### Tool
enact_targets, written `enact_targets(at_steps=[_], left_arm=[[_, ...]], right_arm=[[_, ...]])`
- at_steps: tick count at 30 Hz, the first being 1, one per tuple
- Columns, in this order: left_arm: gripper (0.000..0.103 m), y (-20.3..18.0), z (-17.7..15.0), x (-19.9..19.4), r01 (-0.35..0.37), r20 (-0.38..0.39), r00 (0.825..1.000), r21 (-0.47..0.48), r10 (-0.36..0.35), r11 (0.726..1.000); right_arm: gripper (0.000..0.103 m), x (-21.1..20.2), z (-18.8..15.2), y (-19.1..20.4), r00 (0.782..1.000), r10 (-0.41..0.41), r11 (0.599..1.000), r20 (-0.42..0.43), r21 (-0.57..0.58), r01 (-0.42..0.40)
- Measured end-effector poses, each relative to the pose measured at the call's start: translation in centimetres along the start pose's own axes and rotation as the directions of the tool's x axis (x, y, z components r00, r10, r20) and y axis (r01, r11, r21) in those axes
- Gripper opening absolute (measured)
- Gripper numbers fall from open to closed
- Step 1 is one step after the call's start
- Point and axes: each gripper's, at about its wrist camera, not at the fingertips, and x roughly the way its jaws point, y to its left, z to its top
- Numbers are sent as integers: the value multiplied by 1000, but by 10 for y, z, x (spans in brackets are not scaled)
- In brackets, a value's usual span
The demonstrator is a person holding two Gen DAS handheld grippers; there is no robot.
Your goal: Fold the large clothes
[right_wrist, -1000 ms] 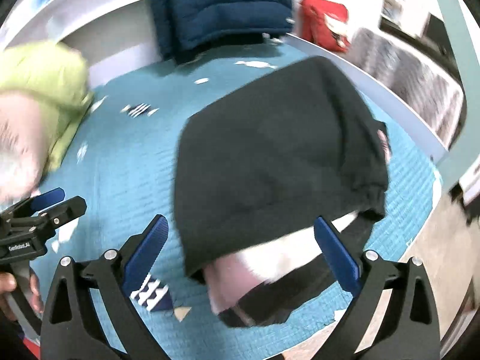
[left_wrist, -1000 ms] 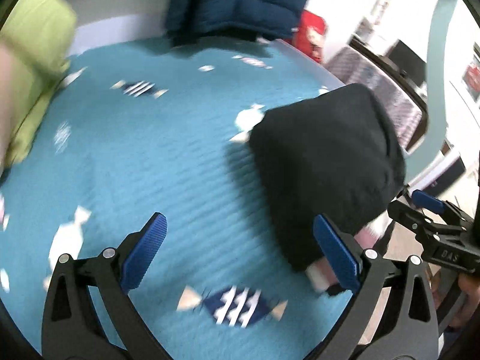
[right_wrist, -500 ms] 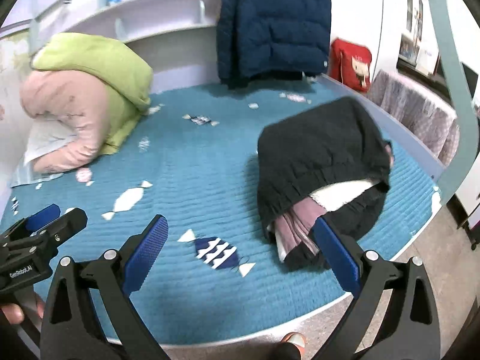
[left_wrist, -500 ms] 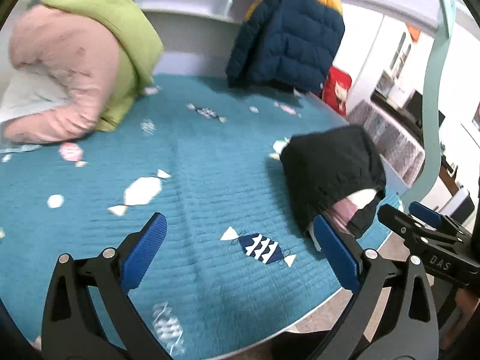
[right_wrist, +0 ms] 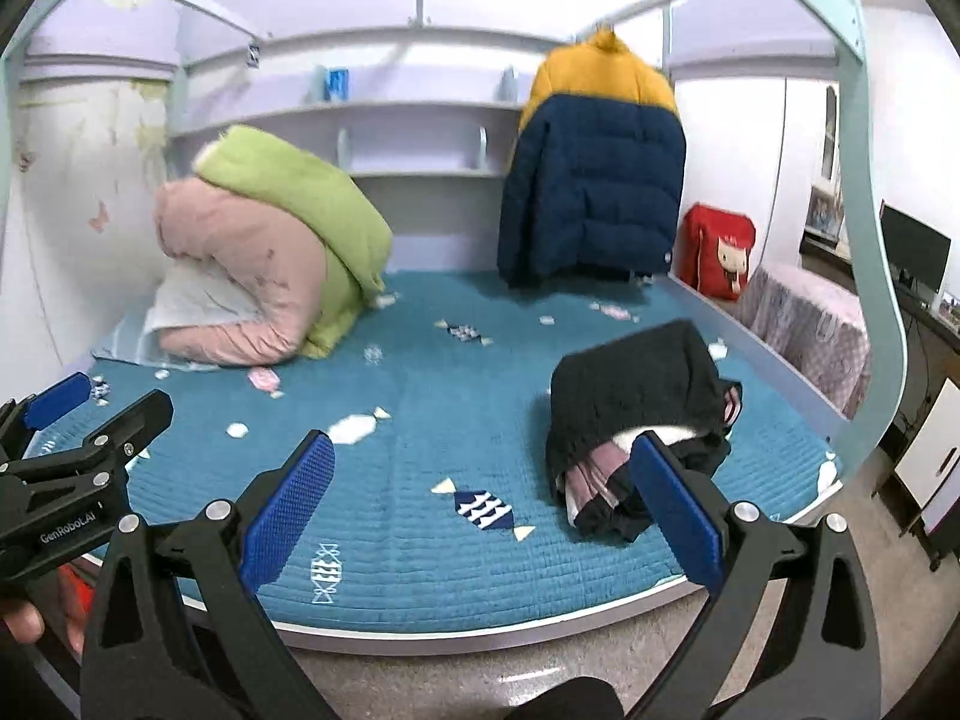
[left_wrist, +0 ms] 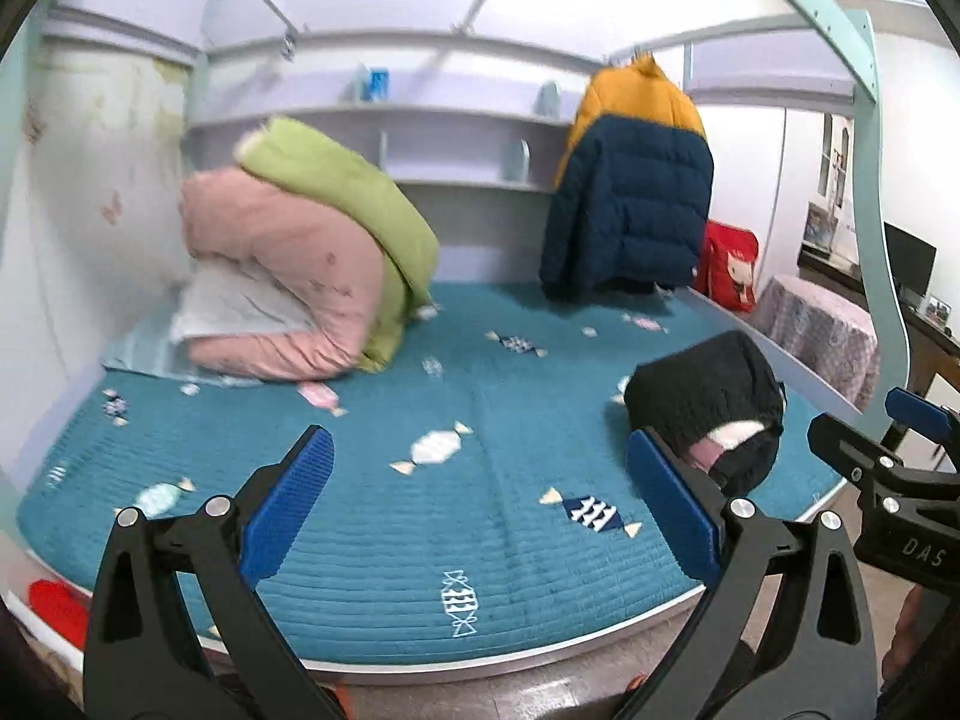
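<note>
Your folded bundle of black clothing (right_wrist: 636,396) lay on the teal quilted bedspread with candy prints (right_wrist: 420,420), toward its right side and near the front edge, with pink and white layers showing at the open end that faced you (the black outer layer wrapped over the top). It sat just inside the pale bed rail (right_wrist: 774,360) on the right. A wide stretch of bare spread ran from the bundle leftward to the far-left corner, where the pink and green rolled duvets (left_wrist: 312,258) were heaped against the wall. A navy and mustard puffer jacket (right_wrist: 594,180) hung at the back right, its hem reaching the spread, well apart from the bundle.

You held your left gripper (left_wrist: 480,504) off the front edge of the bed, blue pads spread wide with nothing between them. Your right gripper (right_wrist: 480,504) was likewise parted and empty, hanging before the front edge, with the bundle seen just past its right finger.
</note>
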Motion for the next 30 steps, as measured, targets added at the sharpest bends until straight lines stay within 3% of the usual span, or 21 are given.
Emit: enact_targets(at_steps=[5, 14, 18, 30], left_arm=[[98, -6, 5, -57, -15, 67, 998, -3, 15, 1000], [98, -14, 13, -115, -50, 137, 989, 20, 46, 999], [98, -19, 17, -131, -48, 173, 984, 28, 43, 998], [98, -27, 20, -147, -10, 183, 983, 37, 3, 999]], right_arm=[[96, -44, -1, 6, 998, 31, 999, 58, -13, -30], [96, -99, 3, 8, 986, 54, 999, 156, -16, -52], [96, -113, 5, 9, 982, 49, 999, 184, -22, -46], [96, -135, 1, 2, 975, 29, 1000, 222, -7, -28]])
